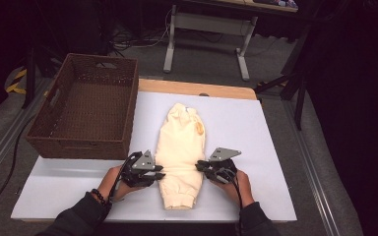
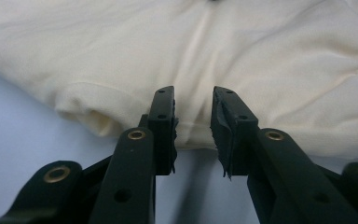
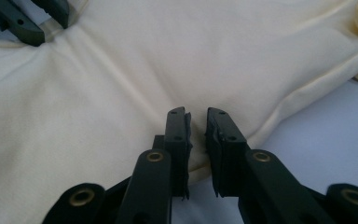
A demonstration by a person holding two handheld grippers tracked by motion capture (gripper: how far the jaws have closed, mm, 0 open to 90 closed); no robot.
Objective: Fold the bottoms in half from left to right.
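1. As the cream sweatpants (image 1: 179,147) lie folded lengthwise in the middle of the white table (image 1: 256,128), waistband at the far end and cuffs at the near end, the work in hand looks like folding them for the wicker basket (image 1: 86,110) that stands at the far left of the table.
2. The left tongs (image 1: 153,173) sit at the left edge of the cloth, a little above the cuffs; in the left gripper view their jaws stand slightly apart, level with the folded edge of the fabric, and the pads do not press on it.
3. The right tongs (image 1: 203,167) sit at the right edge, opposite the left pair. In the right gripper view a narrow gap shows between the jaws, with the rolled hem of the cloth just at their tips; they are parted, not gripping.
4. My reading of the step: both tongs are set at mid-leg, either about to pinch the two edges or just loosened from them.
5. The next move likely calls for both pairs to close on the edges at the same level, lift together, and carry the near half over toward the waistband, kept even so the fold lies square.
6. The risk is catching only the top layer, which would pull the fold open.
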